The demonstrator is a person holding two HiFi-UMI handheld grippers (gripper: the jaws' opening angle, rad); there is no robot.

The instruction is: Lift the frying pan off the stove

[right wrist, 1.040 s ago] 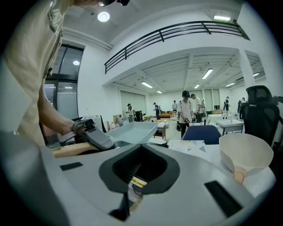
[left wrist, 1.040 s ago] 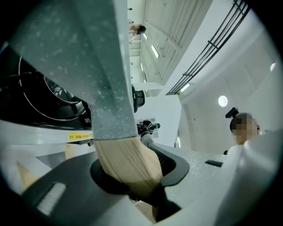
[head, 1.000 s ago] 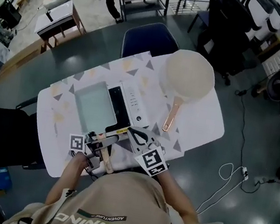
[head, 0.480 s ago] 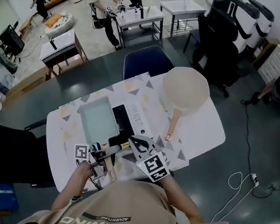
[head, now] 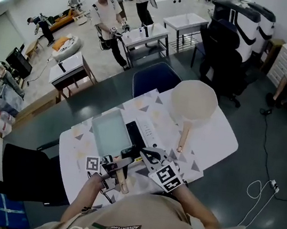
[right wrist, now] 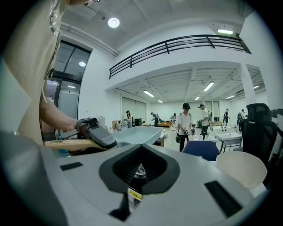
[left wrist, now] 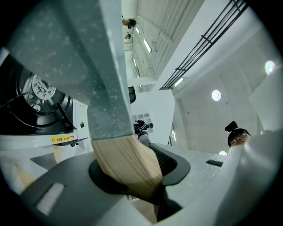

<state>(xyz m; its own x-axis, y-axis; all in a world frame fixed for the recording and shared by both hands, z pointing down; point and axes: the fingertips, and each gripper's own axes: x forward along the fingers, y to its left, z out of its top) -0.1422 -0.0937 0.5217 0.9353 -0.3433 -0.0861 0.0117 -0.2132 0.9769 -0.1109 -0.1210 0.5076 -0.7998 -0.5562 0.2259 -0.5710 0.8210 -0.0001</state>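
The frying pan (head: 111,132) is sitting a little higher over the stove (head: 149,130) than a second ago. The head view is now showing more of the far room.

The left gripper (head: 118,164) is holding the pan's wooden handle (head: 120,180). Its jaws have just been opening a bit, but the handle is sitting tight between them. The left gripper view is showing the pan's grey speckled bottom from below. The head view is showing only the pan's pale inside. The right gripper view is showing the pan from the side.

The right gripper (head: 145,153) is biting the stove's near edge. Its jaws are almost together on a black bit with a yellow sticker (head: 138,159).

The pan is hanging over the stove's left side. Its long side is running from the person to the far side. The handle is pointing back at the person.

Left of the stove, the table (head: 212,141) edge is lying near the pan. Right of the stove, bare table is showing. A round cream pan (head: 193,103) is sitting well apart from the stove on that side.
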